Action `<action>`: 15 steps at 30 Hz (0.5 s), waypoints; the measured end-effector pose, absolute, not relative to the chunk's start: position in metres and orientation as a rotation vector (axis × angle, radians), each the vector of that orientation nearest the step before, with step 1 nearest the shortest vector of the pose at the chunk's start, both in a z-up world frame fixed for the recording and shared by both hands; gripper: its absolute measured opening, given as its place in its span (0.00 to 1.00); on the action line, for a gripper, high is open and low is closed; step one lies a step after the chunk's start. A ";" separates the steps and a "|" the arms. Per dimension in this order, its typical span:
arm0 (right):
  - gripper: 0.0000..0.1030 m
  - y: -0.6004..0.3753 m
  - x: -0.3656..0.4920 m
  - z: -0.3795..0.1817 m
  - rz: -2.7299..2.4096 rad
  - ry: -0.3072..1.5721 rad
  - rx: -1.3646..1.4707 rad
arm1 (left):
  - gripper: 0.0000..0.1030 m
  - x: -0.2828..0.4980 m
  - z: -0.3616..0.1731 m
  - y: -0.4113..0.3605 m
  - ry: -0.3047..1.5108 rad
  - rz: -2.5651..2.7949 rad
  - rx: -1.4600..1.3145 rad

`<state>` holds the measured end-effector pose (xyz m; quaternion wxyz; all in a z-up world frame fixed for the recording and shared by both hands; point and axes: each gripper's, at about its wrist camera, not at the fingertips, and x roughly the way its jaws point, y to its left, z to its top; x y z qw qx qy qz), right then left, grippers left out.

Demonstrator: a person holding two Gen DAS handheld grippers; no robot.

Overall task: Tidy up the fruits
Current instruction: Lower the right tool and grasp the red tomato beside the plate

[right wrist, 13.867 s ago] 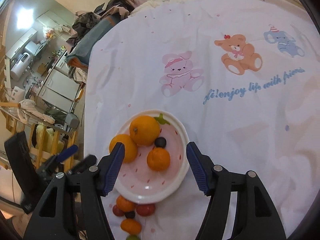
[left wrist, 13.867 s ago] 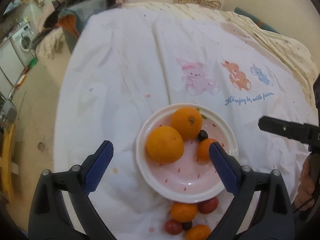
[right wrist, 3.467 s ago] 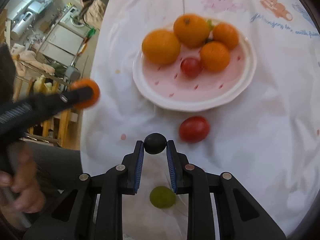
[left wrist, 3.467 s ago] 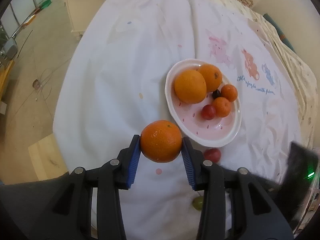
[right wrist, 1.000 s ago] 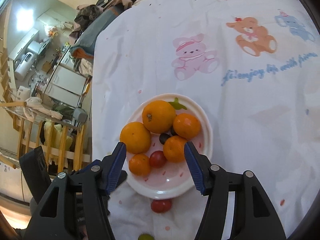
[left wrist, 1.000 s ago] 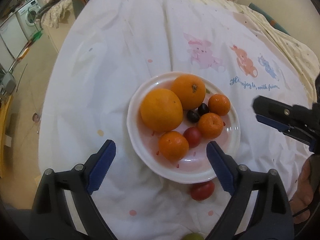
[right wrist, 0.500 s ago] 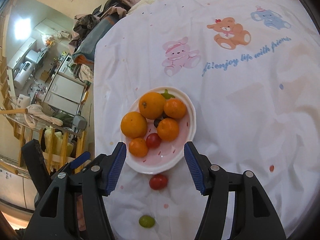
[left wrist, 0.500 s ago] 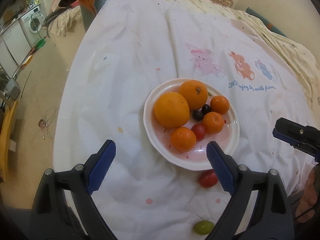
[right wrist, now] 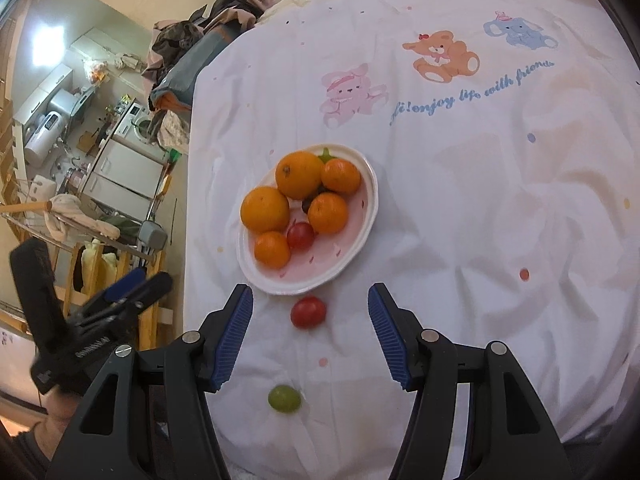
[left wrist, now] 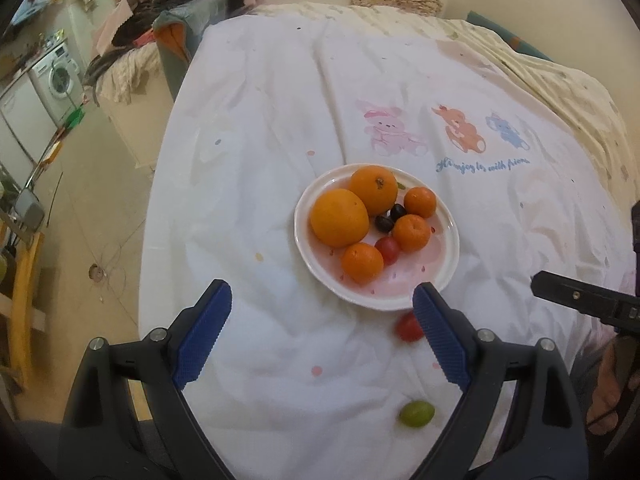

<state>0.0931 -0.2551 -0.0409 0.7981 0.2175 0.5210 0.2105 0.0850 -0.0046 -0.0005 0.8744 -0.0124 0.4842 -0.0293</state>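
A white and pink plate (left wrist: 442,280) (right wrist: 360,240) on the white cloth holds two large oranges, three small oranges, a red tomato and two dark grapes. A red tomato (left wrist: 408,327) (right wrist: 308,312) lies on the cloth just in front of the plate. A green grape (left wrist: 416,413) (right wrist: 284,399) lies nearer to me. My left gripper (left wrist: 322,326) is open and empty, above the cloth in front of the plate. My right gripper (right wrist: 310,330) is open and empty, its fingers either side of the loose tomato, held above it.
The cloth (left wrist: 400,92) has cartoon animals and blue writing behind the plate. The table's left edge drops to the floor, with a clothes pile (left wrist: 180,12) and a washing machine (left wrist: 60,76) beyond. The right gripper shows at the right of the left wrist view (left wrist: 580,304).
Both grippers have drawn back and up from the plate, so the plate looks smaller and the loose tomato and green grape have come fully into view. Both stay open.
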 end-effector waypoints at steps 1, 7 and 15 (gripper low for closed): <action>0.61 -0.254 0.092 -0.042 0.453 1.121 0.466 | 0.88 0.082 0.001 -0.004 1.012 -0.063 -0.023; 0.61 -0.244 0.094 -0.053 0.445 1.163 0.447 | 0.88 0.080 -0.004 0.006 1.015 -0.044 -0.110; 0.61 -0.215 0.103 -0.080 0.455 1.262 0.369 | 0.88 0.084 -0.014 0.016 1.061 -0.015 -0.185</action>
